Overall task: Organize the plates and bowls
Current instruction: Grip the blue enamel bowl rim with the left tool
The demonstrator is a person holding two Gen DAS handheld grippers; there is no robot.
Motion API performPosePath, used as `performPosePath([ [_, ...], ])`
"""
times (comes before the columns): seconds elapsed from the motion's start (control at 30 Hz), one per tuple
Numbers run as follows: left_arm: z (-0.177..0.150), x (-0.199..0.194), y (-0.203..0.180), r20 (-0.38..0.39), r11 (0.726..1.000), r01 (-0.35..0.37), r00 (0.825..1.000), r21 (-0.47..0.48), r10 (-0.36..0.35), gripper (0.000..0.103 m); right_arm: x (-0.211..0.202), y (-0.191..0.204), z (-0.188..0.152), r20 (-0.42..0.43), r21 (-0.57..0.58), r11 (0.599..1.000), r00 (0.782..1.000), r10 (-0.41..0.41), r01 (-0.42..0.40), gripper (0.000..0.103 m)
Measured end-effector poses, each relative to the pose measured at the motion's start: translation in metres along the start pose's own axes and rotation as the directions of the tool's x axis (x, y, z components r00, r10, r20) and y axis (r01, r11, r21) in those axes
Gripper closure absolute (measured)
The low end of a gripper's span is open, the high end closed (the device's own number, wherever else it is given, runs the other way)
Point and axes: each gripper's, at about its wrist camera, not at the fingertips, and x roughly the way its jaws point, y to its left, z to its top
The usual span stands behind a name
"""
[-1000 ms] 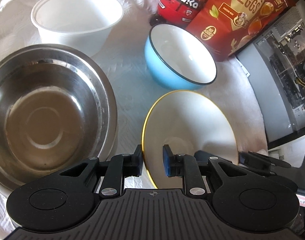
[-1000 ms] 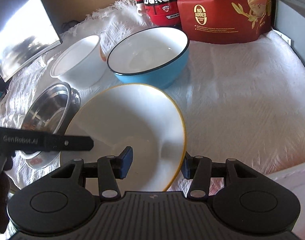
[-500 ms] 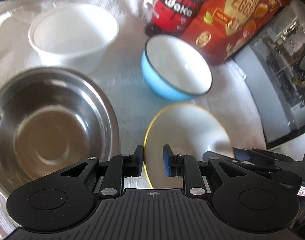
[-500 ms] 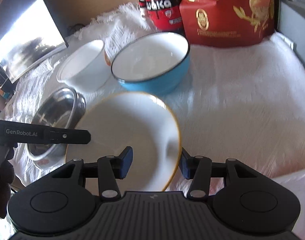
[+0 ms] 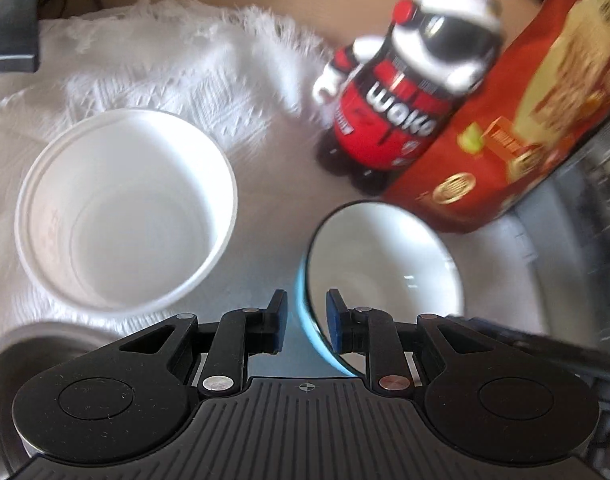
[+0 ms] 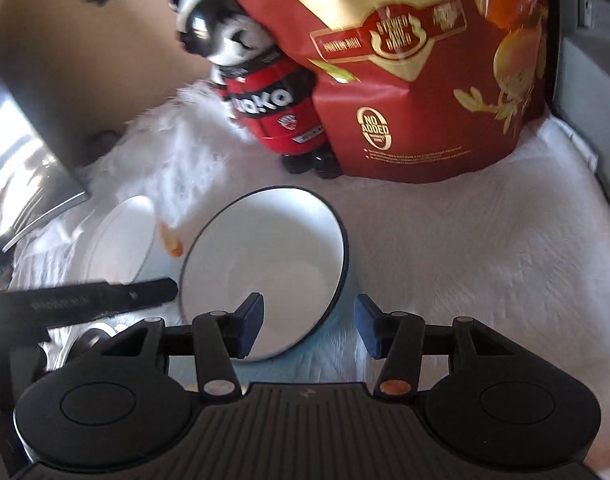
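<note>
A blue bowl with a white inside and dark rim (image 5: 381, 260) sits on the white cloth; it also shows in the right wrist view (image 6: 265, 264). My left gripper (image 5: 303, 320) is open, its jaws astride the bowl's near left rim with a gap on each side. My right gripper (image 6: 309, 326) is open wide, its jaws astride the bowl's near right rim. A white plastic bowl (image 5: 125, 208) stands to the left, also in the right wrist view (image 6: 117, 248). A steel bowl (image 5: 37, 344) shows at the lower left edge. The yellow-rimmed plate is out of view.
A red and black panda figure (image 5: 401, 112) and a red snack bag (image 5: 517, 128) stand behind the bowls; both also appear in the right wrist view, figure (image 6: 261, 96), bag (image 6: 425, 68). A grey case (image 5: 593, 200) borders the right side. The left gripper's body (image 6: 85, 300) crosses the right view.
Both grippers moved forward from the yellow-rimmed plate to the blue bowl. The plate dropped out of view. Both jaws stayed open.
</note>
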Motion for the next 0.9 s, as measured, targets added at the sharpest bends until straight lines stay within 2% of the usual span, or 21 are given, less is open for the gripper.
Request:
performPosePath([
  [0.13, 0.004, 0.025, -0.006, -0.029, 0.999, -0.014, 0.999, 0.037, 0.016, 0.080, 0.028, -0.004, 0.007, -0.034, 0.005, 1.000, 0.999, -0.028, 0.028, 0.053],
  [0.4, 0.006, 0.063, -0.006, -0.080, 0.999, -0.003, 0.997, 0.040, 0.006, 0.078, 0.072, -0.007, 0.008, -0.135, 0.040, 0.999, 0.991, 0.019, -0.013, 0.057],
  [0.6, 0.009, 0.071, 0.004, -0.139, 0.998, 0.046, 0.989, -0.048, -0.052, 0.078, 0.072, -0.008, 0.010, -0.129, 0.006, 1.000, 0.991, 0.024, -0.023, 0.061],
  [0.77, 0.008, 0.079, -0.006, -0.165, 0.998, 0.068, 0.984, -0.005, -0.068, 0.078, 0.067, -0.015, 0.018, -0.091, -0.011, 1.000, 0.996, 0.002, -0.003, 0.061],
  [0.9, 0.015, 0.089, -0.009, -0.178, 0.996, 0.084, 0.981, 0.001, -0.083, 0.079, 0.077, -0.021, 0.020, -0.115, 0.003, 1.000, 0.993, -0.013, 0.014, 0.060],
])
